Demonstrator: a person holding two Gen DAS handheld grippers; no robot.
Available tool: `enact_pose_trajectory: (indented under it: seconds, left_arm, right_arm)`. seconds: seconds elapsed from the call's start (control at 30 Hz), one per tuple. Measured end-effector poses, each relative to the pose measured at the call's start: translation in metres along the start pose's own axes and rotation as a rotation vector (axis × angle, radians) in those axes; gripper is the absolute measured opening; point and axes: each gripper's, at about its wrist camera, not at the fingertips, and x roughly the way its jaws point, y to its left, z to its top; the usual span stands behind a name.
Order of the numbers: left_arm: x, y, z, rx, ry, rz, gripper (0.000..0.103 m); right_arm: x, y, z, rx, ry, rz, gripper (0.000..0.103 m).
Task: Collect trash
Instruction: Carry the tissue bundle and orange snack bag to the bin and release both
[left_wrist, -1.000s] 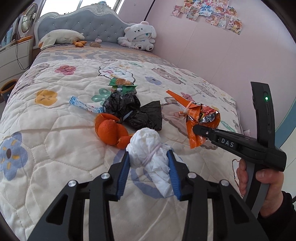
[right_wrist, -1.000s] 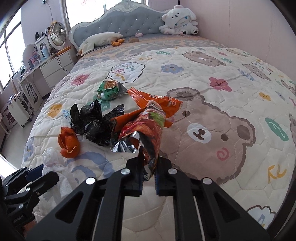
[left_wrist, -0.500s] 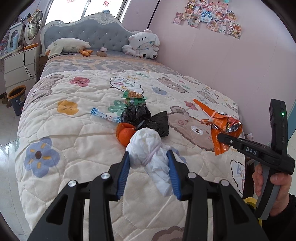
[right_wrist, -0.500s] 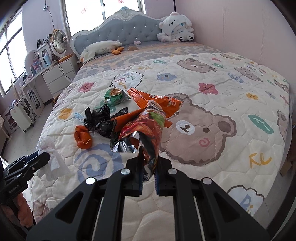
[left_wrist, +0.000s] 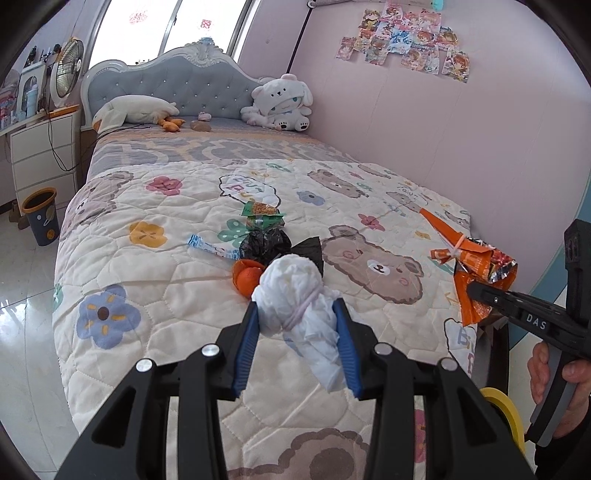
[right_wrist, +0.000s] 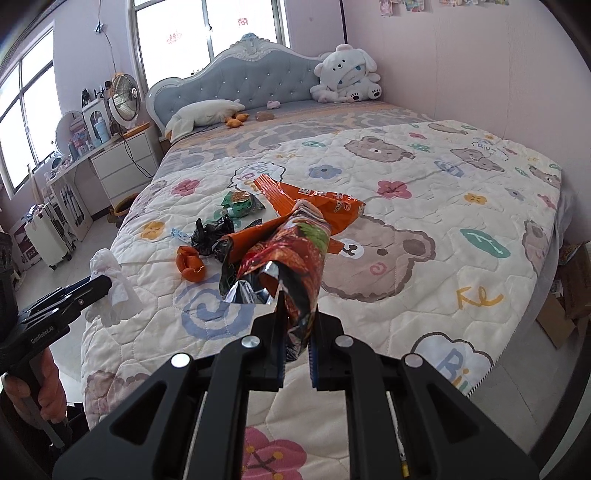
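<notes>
**Trash collection, partway: two items lifted, four left on the bed**

Left to right in the left wrist view. At far left on the floor, a small bin (left_wrist: 41, 216), well apart from both hands; possibly the drop point, not certain. On the quilt of the bed (left_wrist: 155, 280), still to be collected: blue-and-white wrapper (left_wrist: 212, 248), orange peel (left_wrist: 246, 277), black plastic bag (left_wrist: 266, 243), green snack packet (left_wrist: 263, 215), clustered near mid-bed. At centre, left gripper (left_wrist: 297, 334) with jaws partly apart and clamped on a crumpled white tissue wad (left_wrist: 295, 306), held clear above the quilt. At right, right gripper (right_wrist: 297, 345) with jaws nearly together, pinching a bunch of orange and red snack wrappers (right_wrist: 291, 243), also held in the air beyond the bed's foot corner.

Compared with one second ago: both grips unchanged; both hands drawn back and raised, so the bed appears smaller and farther, floor and bin now in view, remaining litter unmoved. Judged progress: roughly a third picked up, nothing yet deposited.
</notes>
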Motion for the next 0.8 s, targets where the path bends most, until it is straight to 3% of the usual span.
enact_pose_trajectory:
  seconds: [0.8]
  left_arm:
    - [-0.046,-0.097,-0.012,0.132,-0.027,-0.139,0.038]
  right_arm:
    - [-0.129,-0.041,-0.051,0.045,-0.094,-0.105,0.009]
